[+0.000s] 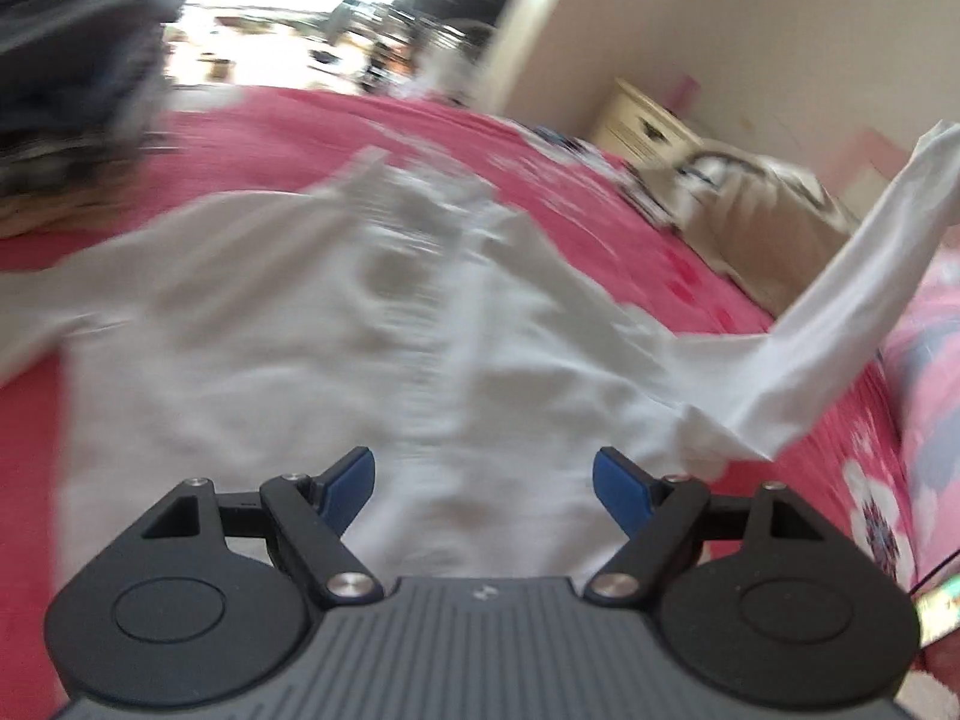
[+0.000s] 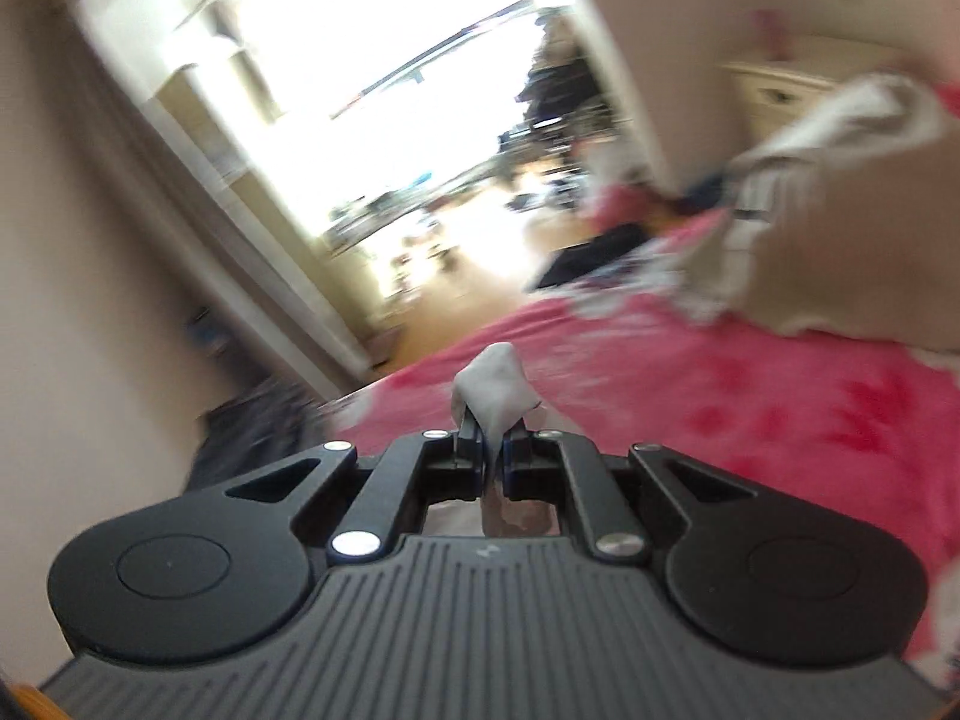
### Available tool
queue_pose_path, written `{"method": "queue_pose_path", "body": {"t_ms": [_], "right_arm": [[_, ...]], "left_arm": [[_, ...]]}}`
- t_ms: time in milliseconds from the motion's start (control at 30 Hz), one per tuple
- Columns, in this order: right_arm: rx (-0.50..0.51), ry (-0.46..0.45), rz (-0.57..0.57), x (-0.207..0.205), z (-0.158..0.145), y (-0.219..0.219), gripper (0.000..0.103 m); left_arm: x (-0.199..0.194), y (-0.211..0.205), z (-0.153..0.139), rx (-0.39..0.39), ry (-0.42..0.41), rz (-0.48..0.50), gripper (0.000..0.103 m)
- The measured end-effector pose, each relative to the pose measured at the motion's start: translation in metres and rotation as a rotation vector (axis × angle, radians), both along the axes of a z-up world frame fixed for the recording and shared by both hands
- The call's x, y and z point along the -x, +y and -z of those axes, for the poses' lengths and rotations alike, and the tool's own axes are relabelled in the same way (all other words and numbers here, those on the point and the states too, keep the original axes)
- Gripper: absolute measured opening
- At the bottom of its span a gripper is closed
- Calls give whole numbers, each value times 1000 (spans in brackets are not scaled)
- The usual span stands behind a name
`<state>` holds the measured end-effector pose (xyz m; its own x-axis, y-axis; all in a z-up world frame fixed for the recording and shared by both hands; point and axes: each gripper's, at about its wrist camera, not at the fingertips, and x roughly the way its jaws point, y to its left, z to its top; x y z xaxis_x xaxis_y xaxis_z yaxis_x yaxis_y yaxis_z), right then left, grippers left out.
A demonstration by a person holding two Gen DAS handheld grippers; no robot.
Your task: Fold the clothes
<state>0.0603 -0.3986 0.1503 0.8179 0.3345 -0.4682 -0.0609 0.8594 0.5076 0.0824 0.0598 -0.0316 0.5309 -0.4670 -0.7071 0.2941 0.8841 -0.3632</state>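
Note:
A white shirt (image 1: pixel 312 348) lies spread on the pink bedspread (image 1: pixel 420 132), front up, blurred by motion. One sleeve (image 1: pixel 840 300) is lifted up and off to the right, out of the frame. My left gripper (image 1: pixel 483 480) is open and empty, just above the shirt's lower part. My right gripper (image 2: pixel 492 450) is shut on a bunched bit of white cloth (image 2: pixel 493 387) that sticks out past the fingertips, held above the bed (image 2: pixel 750 408).
A pile of dark clothes (image 1: pixel 66 102) sits at the bed's far left. A beige pillow (image 1: pixel 750 222) and a cream nightstand (image 1: pixel 645 123) are at the right. A bright doorway (image 2: pixel 390 120) opens beyond the bed. A flowered pillow (image 1: pixel 918 396) lies at the right edge.

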Motion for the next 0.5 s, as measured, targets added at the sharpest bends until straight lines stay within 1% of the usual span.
{"method": "queue_pose_path", "body": {"t_ms": [167, 267, 400, 500], "right_arm": [[1, -14, -241, -37, -11, 115, 4], [-5, 6, -387, -54, -2, 186, 4], [-1, 90, -543, -76, 42, 276, 4], [-8, 176, -590, -87, 100, 330, 8]], "left_arm": [[24, 72, -8, 31, -28, -163, 84], [37, 109, -8, 33, -19, -242, 85], [53, 147, 0, -1, 6, -322, 85], [61, 165, 9, -16, 30, -364, 85]]}}
